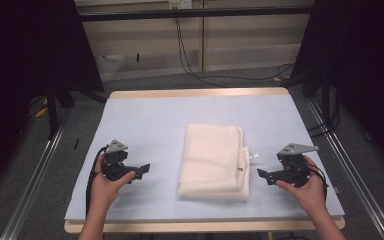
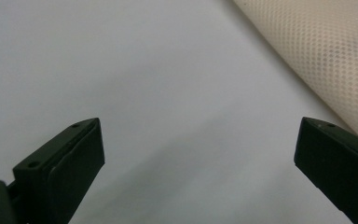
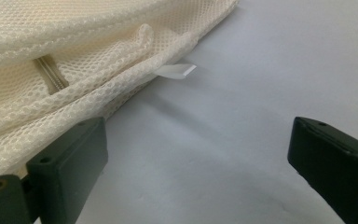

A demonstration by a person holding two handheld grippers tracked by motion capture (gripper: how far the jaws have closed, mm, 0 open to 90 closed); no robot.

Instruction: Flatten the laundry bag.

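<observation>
A folded cream mesh bag point(image 1: 214, 160) lies in the middle of the pale blue table cover point(image 1: 145, 125). My left gripper point(image 1: 144, 170) rests low at the bag's left, a short gap from it, pointing toward it with its jaws wide open and nothing between them. The left gripper view has the mesh bag point(image 2: 326, 51) at the upper right. On the bag's right side my right gripper point(image 1: 261, 175) is also open and empty. Close in the right gripper view are the bag point(image 3: 74, 60), a metal zipper point(image 3: 51, 74) in a fold, and a small white tag point(image 3: 177, 71) sticking out.
Wooden table edges point(image 1: 200, 93) frame the cover. Dark curtains stand at both sides, metal rails point(image 1: 35, 170) run along the floor, and cables point(image 1: 190, 55) lie behind the table.
</observation>
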